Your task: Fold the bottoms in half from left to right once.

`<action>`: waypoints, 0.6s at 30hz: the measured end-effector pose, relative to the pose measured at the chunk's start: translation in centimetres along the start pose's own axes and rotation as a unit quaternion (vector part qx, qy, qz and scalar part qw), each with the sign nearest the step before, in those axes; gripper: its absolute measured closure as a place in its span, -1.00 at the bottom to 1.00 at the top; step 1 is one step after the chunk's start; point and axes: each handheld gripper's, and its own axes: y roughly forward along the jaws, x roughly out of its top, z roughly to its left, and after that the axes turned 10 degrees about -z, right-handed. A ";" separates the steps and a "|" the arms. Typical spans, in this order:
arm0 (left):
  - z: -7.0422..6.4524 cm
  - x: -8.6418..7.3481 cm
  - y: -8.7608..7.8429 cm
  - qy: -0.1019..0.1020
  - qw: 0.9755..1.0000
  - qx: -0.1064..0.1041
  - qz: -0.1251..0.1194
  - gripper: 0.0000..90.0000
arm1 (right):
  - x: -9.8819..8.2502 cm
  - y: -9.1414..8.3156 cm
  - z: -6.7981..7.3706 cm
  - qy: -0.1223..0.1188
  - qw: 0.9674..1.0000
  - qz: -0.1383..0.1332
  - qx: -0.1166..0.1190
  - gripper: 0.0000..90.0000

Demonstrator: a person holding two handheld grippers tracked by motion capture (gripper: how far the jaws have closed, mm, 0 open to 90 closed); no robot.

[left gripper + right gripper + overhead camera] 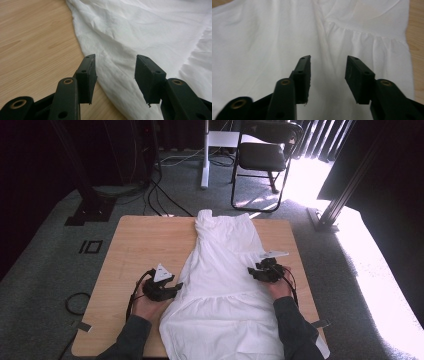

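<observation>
A white dress [220, 270] lies flat along the wooden table [140, 245], bodice toward the far edge and gathered skirt hanging over the near edge. My left gripper [176, 288] sits at the dress's left side edge, jaws open. In the left gripper view, the left gripper [115, 61] hovers over the dress [140, 30] edge with nothing pinched. My right gripper [253, 272] is at the dress's right side, pointing inward. In the right gripper view, the right gripper [328, 60] stands open above the cloth [267, 37] near the gathered seam, with nothing gripped.
Bare wood [32, 37] lies to the left of the dress. Beyond the table stand a black chair [262, 155] and a white stand leg [205, 165]. Cables [160, 195] run over the grey carpet, and a metal frame post [340, 205] stands at the right.
</observation>
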 end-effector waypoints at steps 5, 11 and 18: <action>-0.1 -0.4 1.9 -0.007 1.000 -0.005 0.016 0.18 | 0.2 2.8 -0.3 0.009 1.000 0.017 0.019 0.17; 0.0 -0.8 2.8 -0.010 1.000 -0.007 0.024 0.17 | 0.0 3.8 -0.5 0.013 0.998 0.046 0.033 0.61; 0.2 -0.7 3.0 -0.015 1.000 -0.004 0.023 0.14 | 1.3 1.3 0.0 -0.019 0.999 0.007 0.033 1.00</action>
